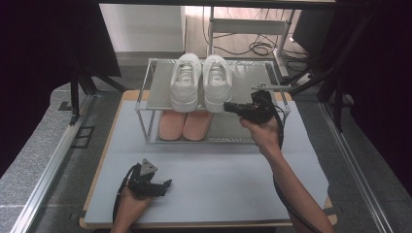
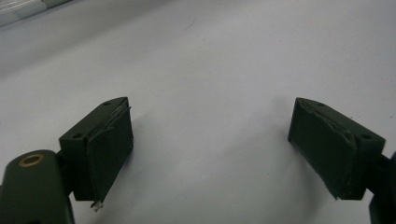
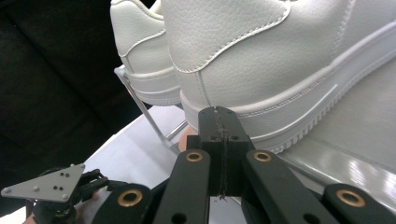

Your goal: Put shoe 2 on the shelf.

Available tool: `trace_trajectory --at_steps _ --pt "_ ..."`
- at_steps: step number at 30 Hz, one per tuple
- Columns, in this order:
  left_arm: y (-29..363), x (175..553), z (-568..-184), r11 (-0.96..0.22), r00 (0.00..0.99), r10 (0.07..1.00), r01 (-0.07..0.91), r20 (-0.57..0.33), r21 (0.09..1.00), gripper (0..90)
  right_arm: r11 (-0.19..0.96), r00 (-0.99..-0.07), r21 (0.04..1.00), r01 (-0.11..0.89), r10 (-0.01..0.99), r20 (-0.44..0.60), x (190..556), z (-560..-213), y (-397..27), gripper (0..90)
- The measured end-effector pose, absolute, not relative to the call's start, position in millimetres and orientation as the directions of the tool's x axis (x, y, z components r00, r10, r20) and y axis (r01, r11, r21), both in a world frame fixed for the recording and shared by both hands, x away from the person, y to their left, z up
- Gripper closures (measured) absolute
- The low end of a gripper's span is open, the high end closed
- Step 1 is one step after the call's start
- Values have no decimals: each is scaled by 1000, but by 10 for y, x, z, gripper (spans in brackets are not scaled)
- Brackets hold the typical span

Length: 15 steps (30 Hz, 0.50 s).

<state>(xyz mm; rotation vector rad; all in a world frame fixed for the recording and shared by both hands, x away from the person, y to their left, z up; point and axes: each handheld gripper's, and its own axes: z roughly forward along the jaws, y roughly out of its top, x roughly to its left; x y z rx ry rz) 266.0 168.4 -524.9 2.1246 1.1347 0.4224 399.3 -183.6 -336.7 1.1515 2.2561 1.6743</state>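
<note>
Two white sneakers (image 1: 200, 80) stand side by side on the top shelf of a small metal rack (image 1: 156, 92), toes toward the far side. My right gripper (image 1: 227, 107) is shut with nothing between its jaws; its tip is at the heel of the right sneaker (image 3: 261, 60), very close or touching. The left sneaker's heel (image 3: 140, 51) shows behind it. A pair of pink slippers (image 1: 184, 125) lies on the lower shelf. My left gripper (image 1: 168, 184) rests low over the white table top near the front left, open and empty, its pads (image 2: 109, 144) wide apart.
The white table top (image 1: 214, 170) spreads between the rack and the front edge. Black frame posts stand at both sides, and cables lie on the floor behind the rack (image 1: 252, 47). A grey three-cornered plate (image 3: 44, 184) tops the left gripper.
</note>
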Motion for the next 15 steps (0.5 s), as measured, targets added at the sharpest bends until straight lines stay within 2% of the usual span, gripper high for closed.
trace_trajectory --at_steps 15 --pt "1683 2660 -5248 -387 567 823 602 -32 699 139 128 -728 865 485 607 318 4017 -3382 -1610 900"
